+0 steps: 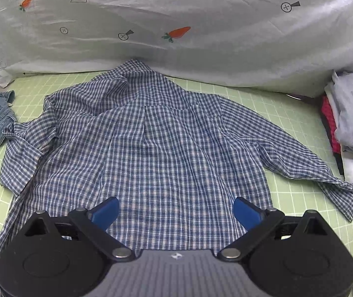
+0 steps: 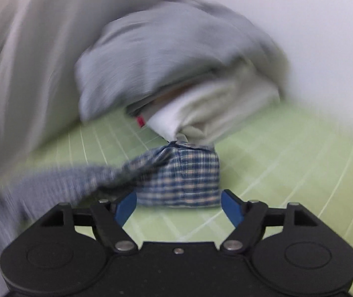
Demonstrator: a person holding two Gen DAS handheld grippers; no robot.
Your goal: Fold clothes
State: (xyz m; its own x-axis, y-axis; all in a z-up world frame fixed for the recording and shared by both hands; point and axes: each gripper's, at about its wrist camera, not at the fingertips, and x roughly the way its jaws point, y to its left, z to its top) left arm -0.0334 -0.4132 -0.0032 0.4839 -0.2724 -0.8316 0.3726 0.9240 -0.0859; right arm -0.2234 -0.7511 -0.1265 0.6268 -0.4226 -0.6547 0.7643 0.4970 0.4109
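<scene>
A green cutting mat (image 1: 287, 113) with a pale grid covers the work surface ahead of the left claw. Beyond the mat, a white sheet (image 1: 176, 12) printed with orange carrots and arrow symbols forms the backdrop. Ahead of the right claw, the background is motion-blurred. Lighting is even and diffuse.

Open left claw (image 1: 176, 210) over plaid shirt (image 1: 151, 143)
</scene>
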